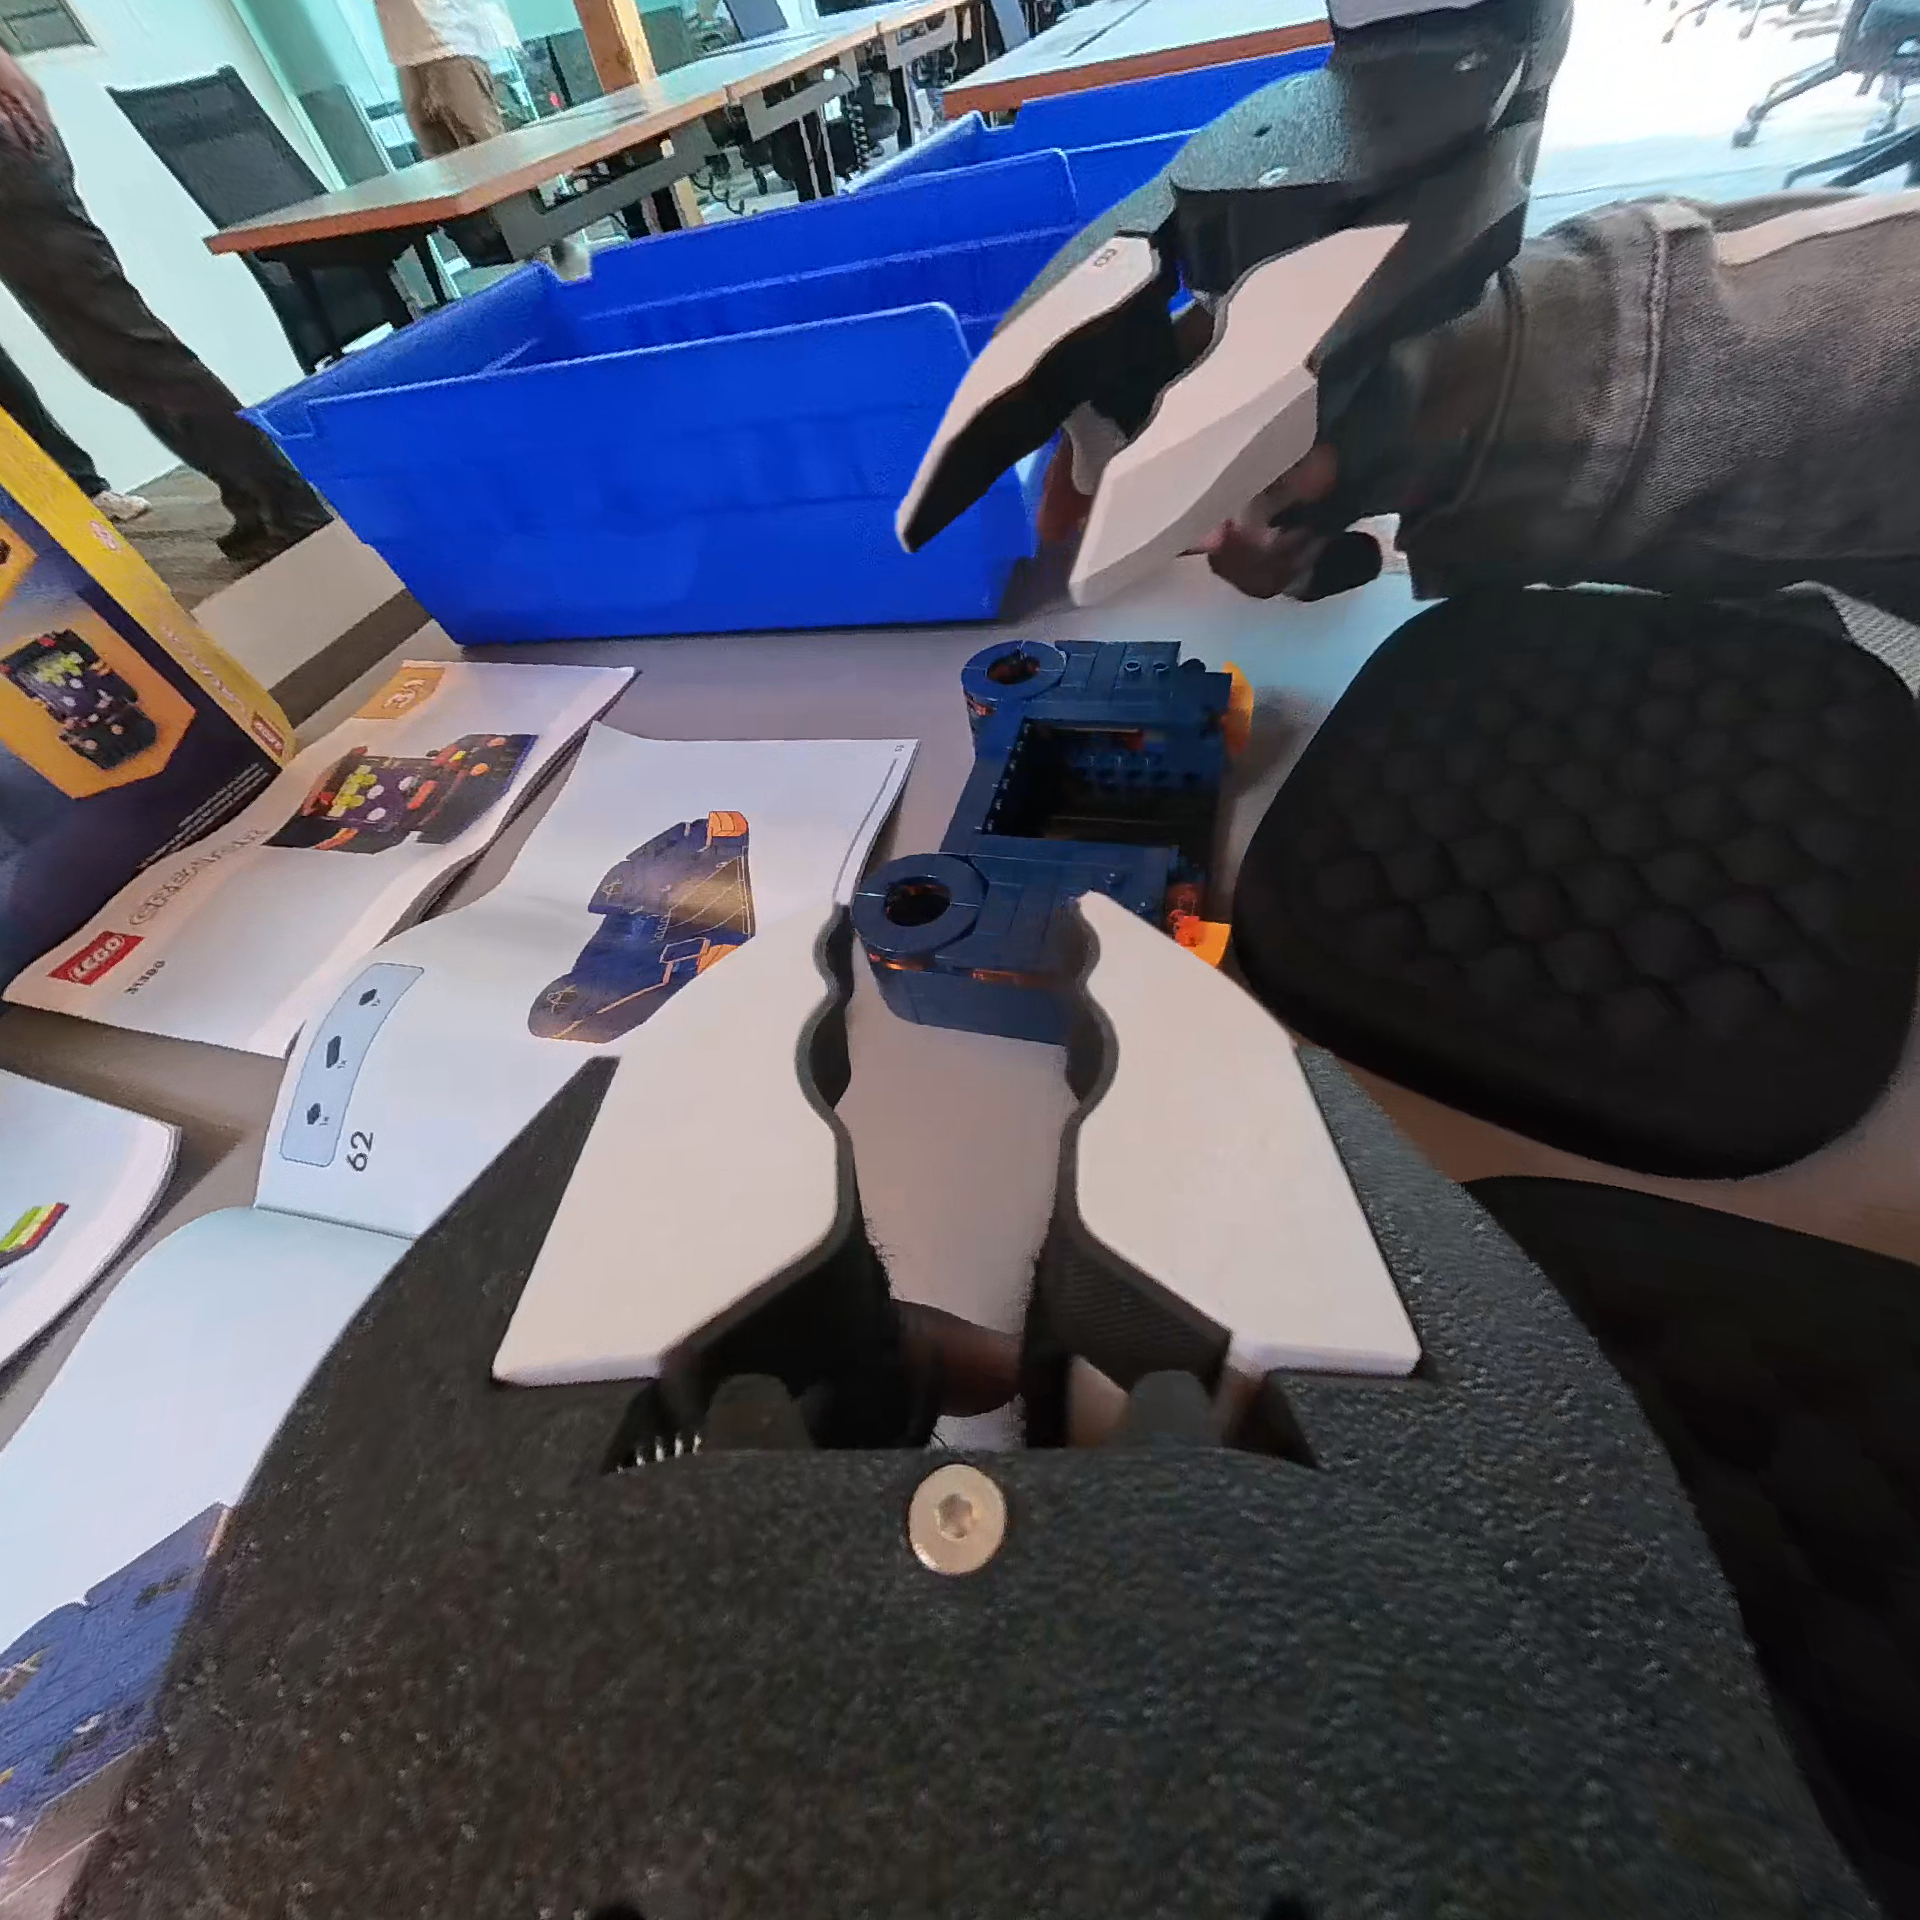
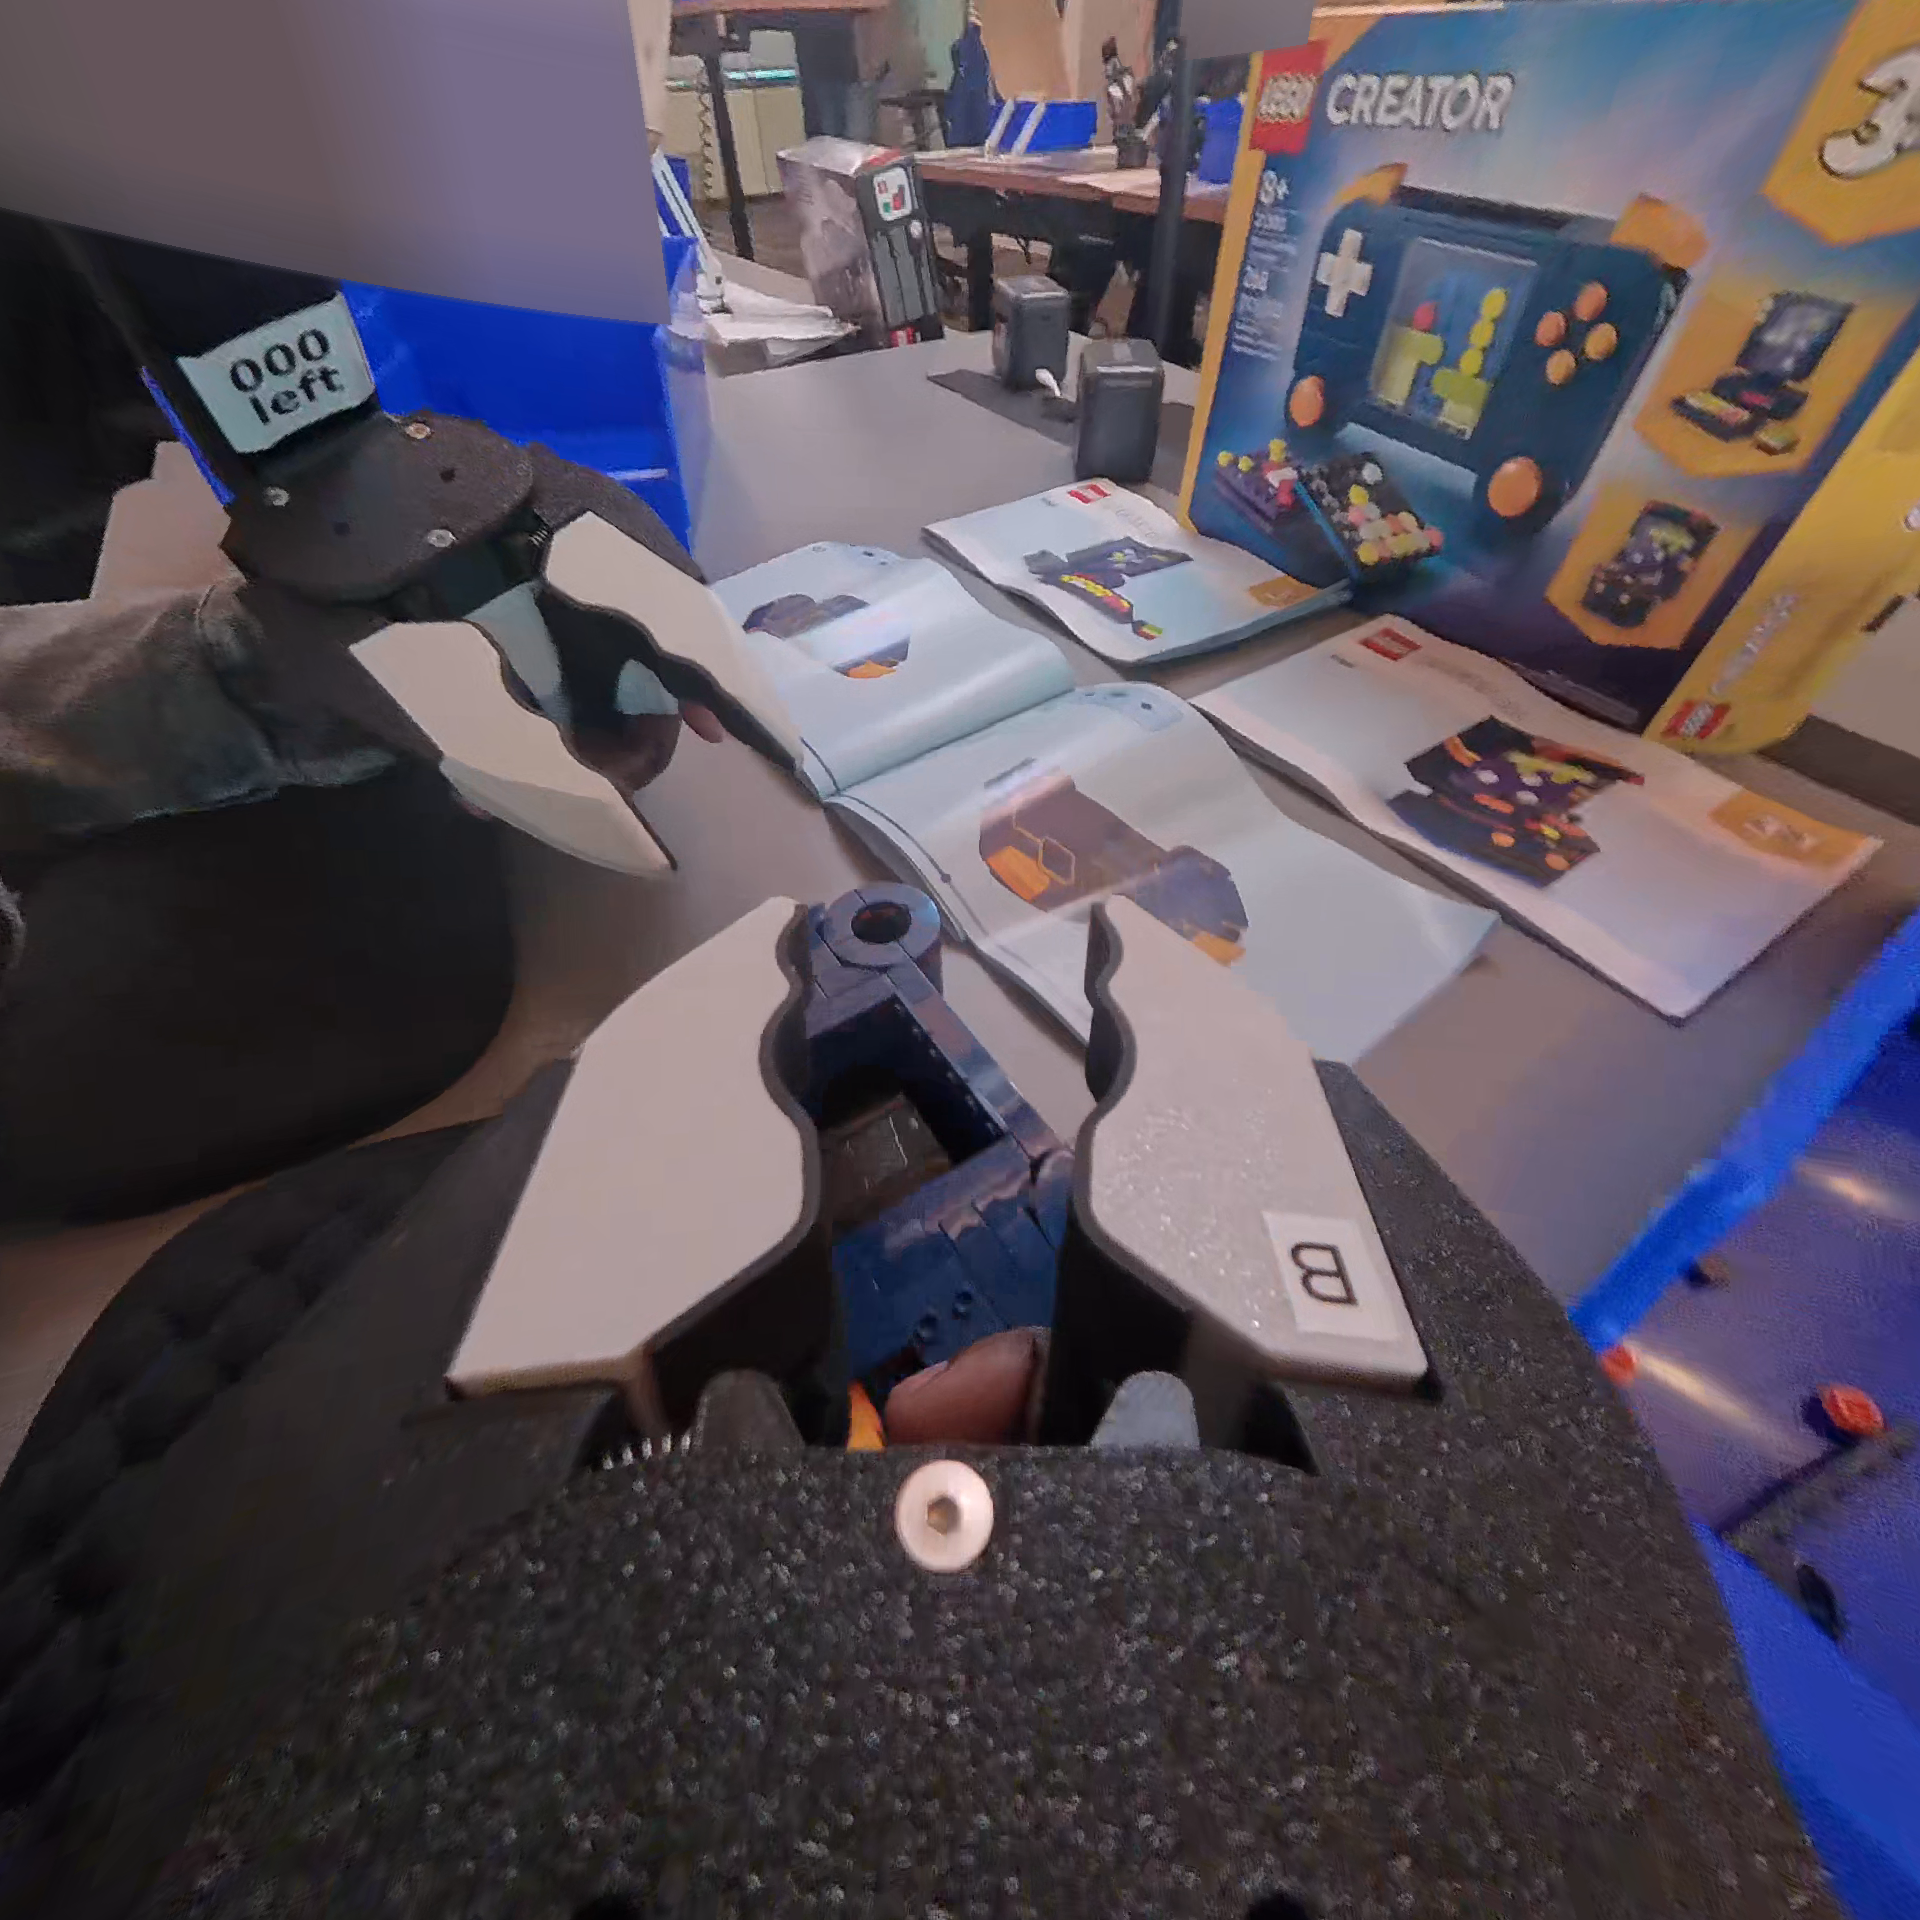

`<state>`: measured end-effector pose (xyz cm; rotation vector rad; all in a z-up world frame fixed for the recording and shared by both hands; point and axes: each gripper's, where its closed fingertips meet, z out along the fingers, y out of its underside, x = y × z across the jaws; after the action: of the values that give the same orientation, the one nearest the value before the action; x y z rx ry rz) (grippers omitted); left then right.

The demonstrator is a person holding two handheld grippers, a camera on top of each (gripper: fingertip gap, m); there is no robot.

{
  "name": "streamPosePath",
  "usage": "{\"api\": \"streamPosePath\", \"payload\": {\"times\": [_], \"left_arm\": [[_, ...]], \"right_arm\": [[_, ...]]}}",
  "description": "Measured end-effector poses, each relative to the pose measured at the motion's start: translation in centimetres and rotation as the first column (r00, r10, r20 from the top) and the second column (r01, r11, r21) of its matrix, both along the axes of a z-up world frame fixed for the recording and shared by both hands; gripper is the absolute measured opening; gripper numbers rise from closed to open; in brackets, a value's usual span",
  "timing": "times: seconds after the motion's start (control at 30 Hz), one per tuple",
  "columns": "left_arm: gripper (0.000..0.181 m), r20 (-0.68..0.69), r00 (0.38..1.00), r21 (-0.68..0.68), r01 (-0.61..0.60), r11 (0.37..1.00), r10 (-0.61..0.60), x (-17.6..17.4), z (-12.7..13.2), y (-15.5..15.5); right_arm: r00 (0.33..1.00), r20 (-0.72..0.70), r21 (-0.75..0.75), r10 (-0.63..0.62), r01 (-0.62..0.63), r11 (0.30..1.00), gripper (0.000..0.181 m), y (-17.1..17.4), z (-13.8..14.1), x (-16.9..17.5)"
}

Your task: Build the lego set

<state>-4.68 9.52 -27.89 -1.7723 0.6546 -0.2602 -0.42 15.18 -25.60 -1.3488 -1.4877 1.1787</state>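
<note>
**Dark-blue lego frame on the table, both claws apart and empty**

While the set is only part built, notes run left to right across the left wrist view; the product box [image 1: 94, 665] stands at the far left edge; instruction booklets [image 1: 582, 914] lie open and overlapping beside it on the grey table [image 1: 727, 675]; a blue bin [image 1: 665, 499] sits behind them.

The left gripper [image 1: 956, 935] is spread about halfway, nothing between its fingers; their tips come up just short of the near corner of the lego build [image 1: 1081, 821].

The build lies flat on the table at centre right: a dark-blue rectangular frame with an open well in the middle, a round ring-shaped collar at each left-hand corner, orange pieces showing at the right edge.

The right gripper [image 1: 1039, 520] hangs above the build's far side, likewise parted and holding nothing; a black cushion [image 1: 1558, 883] lies to the right.

Handling, as judgement: light, rigid plastic, smooth and fairly slippery; press-fit joints may pop under a sideways squeeze; the orange end pieces look the weakest; best taken across the solid long walls of the frame, not by the collars.
</note>
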Motion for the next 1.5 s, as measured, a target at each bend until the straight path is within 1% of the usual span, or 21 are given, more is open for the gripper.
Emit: {"api": "streamPosePath", "payload": {"times": [0.2,0.3,0.5,0.57,0.67,0.73,0.77,0.8,0.83,0.97,1.0,1.07,1.1,1.13,1.2,1.23,1.27,1.3,1.4,1.47,1.5], "left_arm": [[0.044,-0.003,1.0,-0.031,0.018,0.999,-0.018,0.2,-0.4,0.0],[0.044,-0.022,0.999,-0.037,0.035,0.999,-0.036,0.5,-0.6,-0.1],[0.043,-0.042,0.997,-0.025,0.057,0.998,-0.058,0.8,-0.6,-0.4],[0.041,-0.044,0.997,-0.01,0.066,0.998,-0.066,0.9,-0.5,-0.6],[0.04,-0.034,0.997,-0.011,0.068,0.998,-0.069,0.9,-0.4,-0.6],[0.039,-0.025,0.998,-0.012,0.064,0.998,-0.064,0.8,-0.4,-0.5],[0.028,-0.022,0.997,-0.006,0.067,0.998,-0.067,0.8,-0.3,-0.6],[0.006,-0.022,0.996,0.013,0.09,0.996,-0.09,1.0,-0.1,-0.9],[0.003,-0.026,0.993,0.037,0.118,0.992,-0.117,1.3,0.2,-1.3],[0.0,0.002,0.991,0.08,0.133,0.988,-0.133,1.2,0.8,-1.7],[0.0,0.018,0.993,0.082,0.117,0.99,-0.119,1.0,1.0,-1.5],[0.007,0.045,0.995,0.098,0.084,0.992,-0.089,0.5,1.4,-1.3],[0.012,0.052,0.995,0.112,0.076,0.991,-0.083,0.4,1.6,-1.3],[0.018,0.056,0.995,0.125,0.072,0.99,-0.079,0.3,1.7,-1.3],[0.024,0.057,0.995,0.148,0.074,0.986,-0.083,0.3,2.0,-1.4],[0.022,0.055,0.995,0.154,0.078,0.985,-0.088,0.4,2.0,-1.4],[0.006,0.052,0.993,0.154,0.096,0.983,-0.105,0.6,2.0,-1.6],[0.0,0.049,0.99,0.147,0.121,0.982,-0.129,0.8,1.9,-1.7],[0.0,0.053,0.989,0.112,0.134,0.985,-0.14,0.9,1.6,-1.6],[0.0,0.072,0.991,0.107,0.102,0.989,-0.11,0.5,1.6,-1.3],[0.0,0.086,0.991,0.109,0.093,0.99,-0.103,0.4,1.8,-1.2]], "right_arm": [[0.999,-0.016,-0.042,-0.041,0.04,0.998,0.047,0.5,-0.7,1.0],[1.0,-0.017,-0.058,0.003,-0.004,0.998,0.051,-0.3,-0.9,1.2],[0.994,-0.063,-0.088,0.094,-0.1,0.991,0.052,-1.9,0.1,1.9],[0.995,-0.062,-0.084,0.081,-0.087,0.993,0.05,-1.5,0.7,2.7],[0.997,-0.051,-0.08,0.058,-0.062,0.995,0.035,-0.4,1.4,4.3],[0.997,-0.052,-0.064,0.057,-0.06,0.996,0.0,0.0,1.6,5.5],[0.998,-0.045,-0.054,0.045,-0.047,0.997,0.0,0.4,1.6,6.1],[0.999,-0.026,-0.046,0.035,-0.036,0.998,0.0,0.7,1.5,6.6],[1.0,-0.003,-0.04,0.026,-0.026,0.999,0.0,1.1,1.5,7.1],[0.997,0.066,0.027,-0.05,0.048,0.998,0.002,3.3,2.2,9.2],[0.993,0.092,0.04,-0.072,0.069,0.997,0.01,4.0,2.5,9.7],[0.981,0.172,0.057,-0.088,0.08,0.995,0.017,5.1,2.7,10.7],[0.972,0.221,0.068,-0.075,0.061,0.996,0.005,5.4,2.7,11.2],[0.961,0.272,0.085,-0.049,0.027,0.996,0.0,5.5,2.8,11.7],[0.927,0.375,0.13,0.007,-0.06,0.99,0.0,6.1,3.1,12.7],[0.91,0.414,0.161,0.021,-0.096,0.982,0.0,6.7,3.3,13.0],[0.896,0.443,0.189,0.03,-0.126,0.974,0.002,7.5,3.5,13.2],[0.88,0.473,0.2,0.047,-0.159,0.967,0.012,8.2,3.7,13.3],[0.811,0.571,0.191,0.126,-0.281,0.941,0.025,10.6,3.5,13.2],[0.786,0.583,0.186,0.204,-0.374,0.909,0.025,12.1,3.5,12.4],[0.792,0.559,0.173,0.247,-0.403,0.899,0.021,12.7,3.7,11.5]]}}
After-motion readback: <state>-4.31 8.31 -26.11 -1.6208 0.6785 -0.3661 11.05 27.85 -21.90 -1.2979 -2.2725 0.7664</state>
